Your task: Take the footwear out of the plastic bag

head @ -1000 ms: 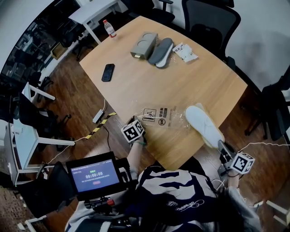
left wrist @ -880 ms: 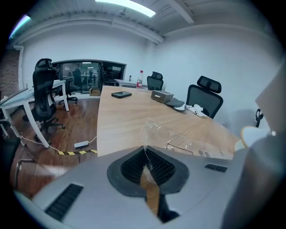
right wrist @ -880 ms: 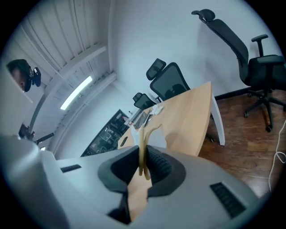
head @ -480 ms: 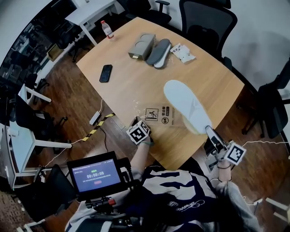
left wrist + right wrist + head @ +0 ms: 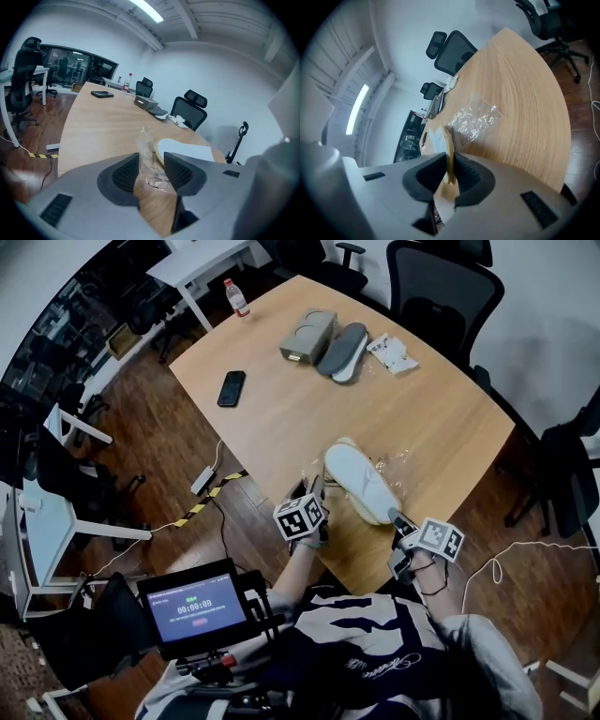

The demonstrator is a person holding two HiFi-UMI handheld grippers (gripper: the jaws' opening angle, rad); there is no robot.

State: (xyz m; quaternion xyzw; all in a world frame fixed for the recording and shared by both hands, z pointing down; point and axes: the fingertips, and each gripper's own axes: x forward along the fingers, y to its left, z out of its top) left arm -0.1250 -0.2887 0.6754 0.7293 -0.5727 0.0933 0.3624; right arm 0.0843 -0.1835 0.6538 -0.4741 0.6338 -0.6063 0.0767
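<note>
A white slipper (image 5: 359, 481) with a tan sole edge lies near the front edge of the wooden table (image 5: 309, 418). My right gripper (image 5: 400, 523) is shut on the slipper's heel rim (image 5: 449, 154). The clear plastic bag (image 5: 401, 465) lies crumpled beside and under the slipper, and shows empty on the wood (image 5: 477, 118) in the right gripper view. My left gripper (image 5: 316, 491) sits just left of the slipper; its jaws are opening. A fold of the bag's film (image 5: 149, 157) stands loose between the left gripper (image 5: 151, 172) pads, and the slipper (image 5: 185, 151) lies just past them.
At the table's far end lie a grey box (image 5: 307, 335), a grey slipper (image 5: 343, 351) and a white packet (image 5: 393, 352). A black phone (image 5: 231, 387) and a bottle (image 5: 234, 298) are at the left. Office chairs (image 5: 441, 282) ring the table. A screen (image 5: 197, 602) hangs below.
The right gripper swung the slipper from off the table's edge, up over the table, then down next to the left gripper. The flat bag is now bunched up. The left jaws have parted.
</note>
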